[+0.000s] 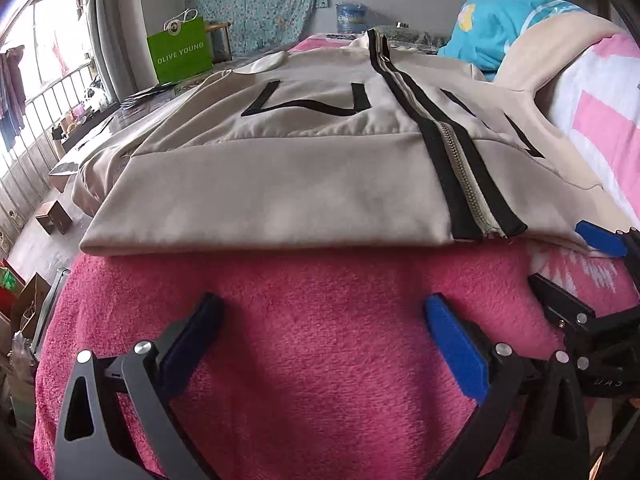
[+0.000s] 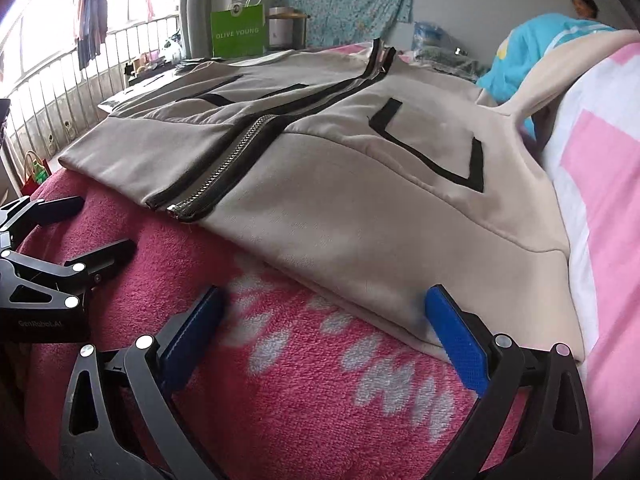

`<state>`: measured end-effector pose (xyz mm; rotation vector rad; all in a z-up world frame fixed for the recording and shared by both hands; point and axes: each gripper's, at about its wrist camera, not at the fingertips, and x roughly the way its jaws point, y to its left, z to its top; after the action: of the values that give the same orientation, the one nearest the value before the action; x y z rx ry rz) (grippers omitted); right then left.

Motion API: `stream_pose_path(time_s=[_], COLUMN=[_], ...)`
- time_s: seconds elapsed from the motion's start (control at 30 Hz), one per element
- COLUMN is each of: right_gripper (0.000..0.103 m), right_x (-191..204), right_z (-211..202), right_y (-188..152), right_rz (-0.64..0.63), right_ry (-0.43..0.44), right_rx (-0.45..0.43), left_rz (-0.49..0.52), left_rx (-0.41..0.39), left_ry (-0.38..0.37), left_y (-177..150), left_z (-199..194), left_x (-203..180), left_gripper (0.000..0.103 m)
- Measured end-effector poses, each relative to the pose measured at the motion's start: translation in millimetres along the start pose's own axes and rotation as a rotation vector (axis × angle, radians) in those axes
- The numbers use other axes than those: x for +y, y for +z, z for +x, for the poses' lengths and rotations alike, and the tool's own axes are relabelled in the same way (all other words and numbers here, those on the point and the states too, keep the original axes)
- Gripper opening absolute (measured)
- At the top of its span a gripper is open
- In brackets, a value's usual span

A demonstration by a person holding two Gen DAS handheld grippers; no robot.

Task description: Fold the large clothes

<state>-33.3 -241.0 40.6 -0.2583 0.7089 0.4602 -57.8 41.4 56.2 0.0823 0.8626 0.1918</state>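
Soft, floppy jacket (image 1: 280, 168) on the bed's near edge (zipper stiffer); both tongs (image 1: 320, 332) (image 2: 324, 320) apart, empty; grip hem corners

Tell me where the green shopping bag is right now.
The green shopping bag stands upright at the far left in both views, beyond the beige zip jacket spread on the pink blanket, beside the grey curtain at the window.
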Motion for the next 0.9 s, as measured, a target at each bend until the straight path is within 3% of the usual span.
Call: stream_pose_path(time_s=[0.9], right_gripper=[0.096], right_x=[0.3], right_z=[-0.5], right_y=[0.0], right_rz=[0.000], right_ry=[0.000], right_rx=[0.000], left_rz=[-0.001], left_rx=[0.001], left_ry=[0.000], left_y=[1.7], left_z=[-0.1], left_x=[-1.0], left_gripper=[0.099])
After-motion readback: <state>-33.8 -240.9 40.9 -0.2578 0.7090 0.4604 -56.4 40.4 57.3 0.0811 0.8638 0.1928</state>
